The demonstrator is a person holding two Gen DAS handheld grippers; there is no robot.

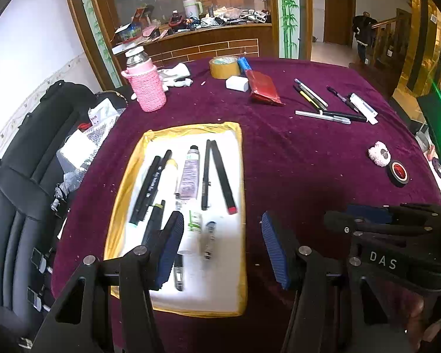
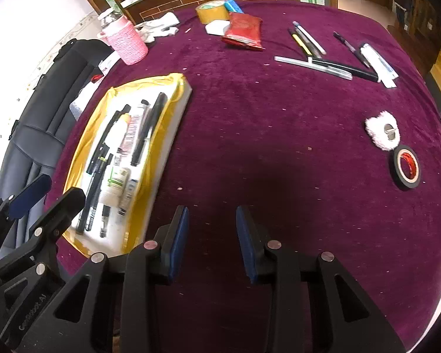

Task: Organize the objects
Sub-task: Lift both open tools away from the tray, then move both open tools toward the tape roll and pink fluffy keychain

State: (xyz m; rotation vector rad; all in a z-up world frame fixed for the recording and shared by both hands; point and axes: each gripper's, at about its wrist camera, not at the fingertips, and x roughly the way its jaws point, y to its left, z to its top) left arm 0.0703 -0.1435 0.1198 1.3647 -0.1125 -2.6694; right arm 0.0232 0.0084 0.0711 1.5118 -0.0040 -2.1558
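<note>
Tabletop [image 2: 279, 135], maroon velvet cloth: wide bare stretch at centre and near edge, free for travel. Black chair [image 1: 23, 194] against left edge. Yellow-rimmed tray [image 1: 117, 211] near left edge, holding pens and tubes laid lengthwise, fairly full. Pink-sleeved bottle [image 1: 145, 83] upright beyond tray. Yellow tape roll [image 1: 224, 67], white block and red packet [image 1: 263, 86] at far side. Loose pens [image 2: 332, 56] scattered far right, well apart from tray. White fuzzy item [image 2: 380, 131] and black tape roll [image 2: 406, 167] near right edge. Left gripper [image 1: 222, 248] over tray's near end, fingers wide, nothing between. Right gripper [image 2: 211, 241] over bare cloth, fingers narrower, empty.
</note>
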